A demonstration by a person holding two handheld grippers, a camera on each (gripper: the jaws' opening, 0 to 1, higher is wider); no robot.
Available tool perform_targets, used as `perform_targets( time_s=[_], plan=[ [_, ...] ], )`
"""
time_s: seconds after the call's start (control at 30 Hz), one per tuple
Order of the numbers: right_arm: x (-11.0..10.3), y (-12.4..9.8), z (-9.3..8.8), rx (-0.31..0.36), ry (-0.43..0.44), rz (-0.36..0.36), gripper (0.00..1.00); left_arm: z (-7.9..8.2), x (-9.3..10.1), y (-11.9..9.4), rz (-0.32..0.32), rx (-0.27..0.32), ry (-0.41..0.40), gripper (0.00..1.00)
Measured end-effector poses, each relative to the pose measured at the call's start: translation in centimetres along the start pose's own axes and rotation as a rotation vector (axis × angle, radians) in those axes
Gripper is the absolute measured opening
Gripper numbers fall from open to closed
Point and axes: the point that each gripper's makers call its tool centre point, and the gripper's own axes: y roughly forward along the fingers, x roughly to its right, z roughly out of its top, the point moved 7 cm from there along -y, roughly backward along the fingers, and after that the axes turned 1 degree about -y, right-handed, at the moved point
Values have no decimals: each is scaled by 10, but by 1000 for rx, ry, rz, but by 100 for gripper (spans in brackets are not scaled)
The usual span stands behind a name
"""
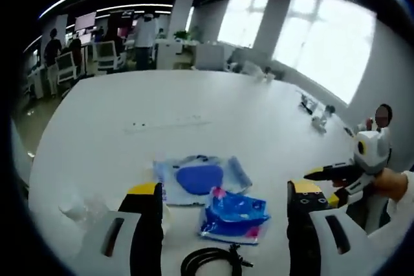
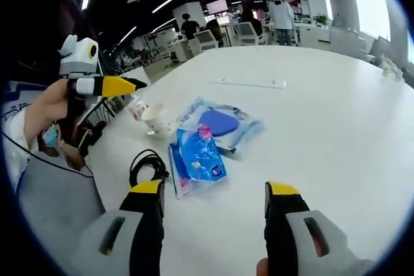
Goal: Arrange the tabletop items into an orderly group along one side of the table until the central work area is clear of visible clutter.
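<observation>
I hold two claws above a big white table (image 1: 194, 105). My left claw (image 1: 223, 208) has its two yellow-tipped jaws spread wide and holds nothing. My right claw (image 2: 217, 201) is also spread wide, with nothing between its jaws. In the left gripper view the right claw comes in from the right side, gripped by my hand (image 1: 390, 182); in the right gripper view the left claw comes in from the left side.

On the table, near its edge on my side, I count two plastic packets. The first is a clear flat packet with a dark blue rounded thing inside (image 1: 199, 178). The second is a bright blue plastic packet with a pink mark (image 1: 234, 216), and its one end overlaps the clear packet. Just beside the blue packet lies one coiled black cable (image 1: 210, 260). In the right gripper view one small white paper cup (image 2: 155, 121) stands near the packets, with one small tilted bottle (image 2: 135, 106) beside it. In the left gripper view some small white objects (image 1: 318, 116) stand well apart, at the far right side of the table. Farther on the table I see one long flat strip (image 2: 251, 83); I cannot tell what it is.
</observation>
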Motion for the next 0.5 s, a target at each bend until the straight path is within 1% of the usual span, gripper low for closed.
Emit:
perform_targets(
  time_s=[0.03,0.1,0.13,0.23,0.3,0.37,0.43,0.5],
  plan=[
    [0,1,0,-1,4,-2,59,1,-3,4,7,-3,-15,74],
    [2,4,1,-2,8,-3,58,3,-9,9,18,-10,-16,72],
    [2,5,2,-2,9,-3,58,3,-8,10,32,-16,-16,71],
    [3,8,6,10,9,-6,57,8,-11,16,43,-15,-18,69],
    [5,12,7,12,13,-7,57,9,-14,21,56,-25,-25,69],
    [9,18,8,10,19,-9,56,9,-20,31,69,-37,-31,68],
    [7,19,8,9,22,-9,56,9,-27,38,88,-54,-38,68],
    [10,23,10,12,24,-11,56,8,-27,36,105,-80,-35,65]
  ],
)
